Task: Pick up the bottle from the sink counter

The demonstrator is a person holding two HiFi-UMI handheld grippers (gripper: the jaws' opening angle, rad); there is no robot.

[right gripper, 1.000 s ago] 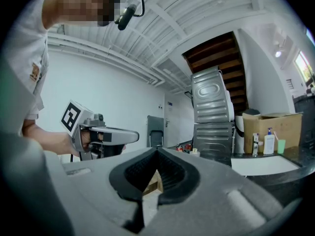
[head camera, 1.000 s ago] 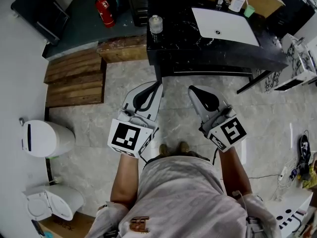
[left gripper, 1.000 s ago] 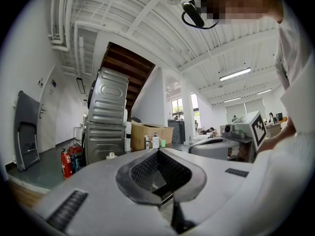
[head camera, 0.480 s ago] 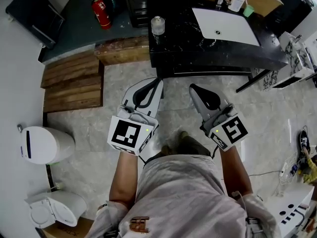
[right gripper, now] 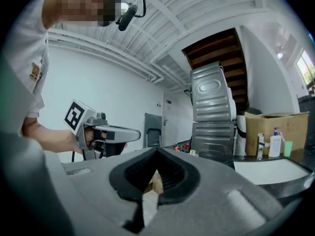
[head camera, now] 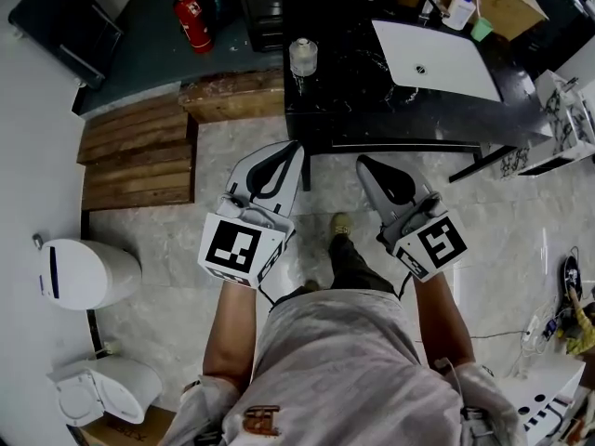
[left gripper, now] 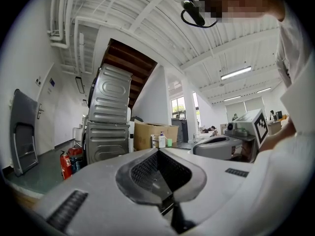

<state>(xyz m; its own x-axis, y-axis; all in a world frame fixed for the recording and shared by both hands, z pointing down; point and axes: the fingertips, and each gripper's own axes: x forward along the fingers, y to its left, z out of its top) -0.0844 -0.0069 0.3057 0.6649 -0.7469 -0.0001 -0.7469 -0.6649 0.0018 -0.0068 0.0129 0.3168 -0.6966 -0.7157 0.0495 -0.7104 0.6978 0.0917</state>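
Clear bottle (head camera: pixel 302 57), well beyond left claw (head camera: pixel 295 150)

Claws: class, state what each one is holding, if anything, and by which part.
Nothing is held. The left claw and the right claw are both shut and empty. The bottle stands untouched on the counter.

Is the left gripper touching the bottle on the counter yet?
Apart. The head view shows the left gripper, shut and empty, at the front edge of the black counter, with bare counter top between it and the bottle.
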